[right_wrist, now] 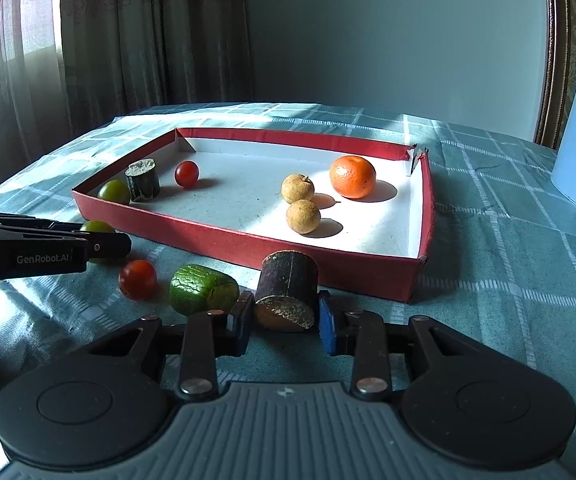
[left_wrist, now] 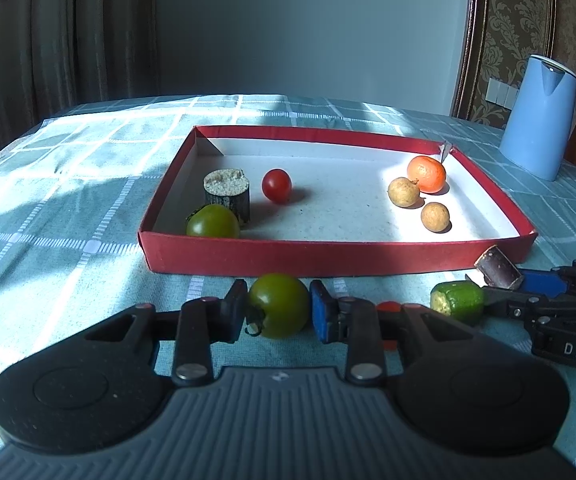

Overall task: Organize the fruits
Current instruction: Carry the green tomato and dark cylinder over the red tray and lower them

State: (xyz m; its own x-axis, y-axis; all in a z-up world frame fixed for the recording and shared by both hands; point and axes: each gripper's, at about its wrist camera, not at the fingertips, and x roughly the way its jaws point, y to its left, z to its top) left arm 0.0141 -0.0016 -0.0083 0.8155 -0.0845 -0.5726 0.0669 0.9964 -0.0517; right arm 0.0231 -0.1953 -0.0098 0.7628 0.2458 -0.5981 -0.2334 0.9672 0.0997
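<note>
Closest to the left lens, the left gripper (left_wrist: pixel 278 312) is clamped on a green tomato (left_wrist: pixel 278 306), a pad pressed to each flank and the stem pointing down and toward the camera; the fruit sits on the tablecloth (left_wrist: pixel 48 208) just before the near wall of the red tray (left_wrist: pixel 327 256), a spot from which, I judge, a short lift would carry it over the rim. In the right view the right gripper (right_wrist: pixel 286 320) has a dark cane stub (right_wrist: pixel 286 296) between its pads, lying on its side with the pale cut end toward the lens; the jaws stand narrow and both pads look to touch its sides, so I take it as gripped, also just outside the tray wall.

Inside the tray the sorting seems begun by kind: another green tomato (left_wrist: pixel 212 222), an upright stub (left_wrist: pixel 228 196) and a red tomato (left_wrist: pixel 276 185) keep to the left end; an orange (left_wrist: pixel 427 174) and two longans (left_wrist: pixel 403 192) sit at the right end in the sunlight.

Only the right view gives the loose red tomato (right_wrist: pixel 137 279) and the green chunk (right_wrist: pixel 202 289) whole, lying between the two grippers; the left view hides most of that tomato behind its own finger; the left view alone shows the kettle (left_wrist: pixel 537 118) entire, standing well apart from the tray, and the left grip face on. Both pieces, I judge, are due for the tray's left end, beside their like.
</note>
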